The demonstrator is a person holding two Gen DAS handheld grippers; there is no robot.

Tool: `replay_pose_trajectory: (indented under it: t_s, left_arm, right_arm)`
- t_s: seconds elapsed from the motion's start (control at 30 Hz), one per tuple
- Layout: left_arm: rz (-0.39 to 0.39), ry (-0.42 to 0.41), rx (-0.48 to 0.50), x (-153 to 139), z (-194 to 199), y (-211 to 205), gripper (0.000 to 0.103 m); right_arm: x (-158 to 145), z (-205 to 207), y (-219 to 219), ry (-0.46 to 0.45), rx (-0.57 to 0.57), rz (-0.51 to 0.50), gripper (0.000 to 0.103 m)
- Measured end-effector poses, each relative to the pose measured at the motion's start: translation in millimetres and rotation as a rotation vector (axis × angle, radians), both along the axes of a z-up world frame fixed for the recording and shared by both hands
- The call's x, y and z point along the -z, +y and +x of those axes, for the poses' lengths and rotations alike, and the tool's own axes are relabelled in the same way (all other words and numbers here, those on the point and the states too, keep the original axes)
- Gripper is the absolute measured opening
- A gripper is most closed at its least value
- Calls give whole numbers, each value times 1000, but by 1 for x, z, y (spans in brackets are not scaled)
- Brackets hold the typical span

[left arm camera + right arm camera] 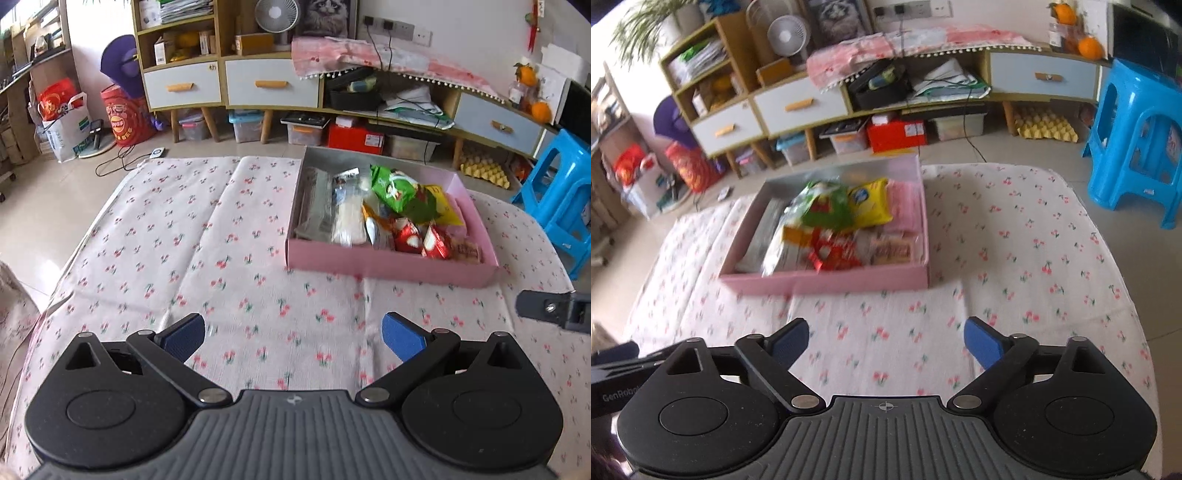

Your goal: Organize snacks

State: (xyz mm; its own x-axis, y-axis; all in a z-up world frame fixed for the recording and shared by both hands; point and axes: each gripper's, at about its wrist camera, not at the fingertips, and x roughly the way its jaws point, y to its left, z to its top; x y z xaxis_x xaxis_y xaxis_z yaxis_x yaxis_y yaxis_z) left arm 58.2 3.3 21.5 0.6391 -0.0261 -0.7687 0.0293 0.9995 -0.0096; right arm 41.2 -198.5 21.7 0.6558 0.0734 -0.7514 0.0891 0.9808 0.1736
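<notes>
Both black grippers with blue pads stand wide and hold nothing: the left gripper (293,338) and the right gripper (886,341) hover over bare cherry-print cloth (184,240) covering the tabletop. Beyond them, apart from the pads, sits a shallow pink cardboard box (388,266) filled with packaged snacks (402,218): a green bag (397,188) on top, a yellow packet (870,203), red wrappers (406,238), and what look like clear-wrapped packs, though blur hides details. A blue plastic stool (1137,129) stands on the floor to the right.
</notes>
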Motion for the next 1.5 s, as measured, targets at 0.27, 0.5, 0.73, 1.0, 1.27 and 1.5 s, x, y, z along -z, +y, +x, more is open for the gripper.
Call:
replay_pose_trajectory:
  t_s: [0.27,0.5,0.73,1.0,1.27,1.5]
  left_arm:
    - [13,-2,14,7,-18,1,103]
    - [-8,60,6,28,-19,13,103]
    - [-26,69,-6,28,-28,19,103]
    - [-24,35,17,23,-38,14,103]
    - [-20,24,17,22,-37,13,103]
    - [-22,18,9,22,-36,12,103]
  right_arm:
    - [5,-30,23,-47,-36,-73,94]
    - [21,-31,26,-36,-30,-115,93]
    - [25,-37,36,-45,-44,-142,94]
    - [23,-45,43,-55,-53,-145,94]
    - [26,-44,45,-42,-53,-153,94]
    - [27,-42,44,-34,-48,-156,94]
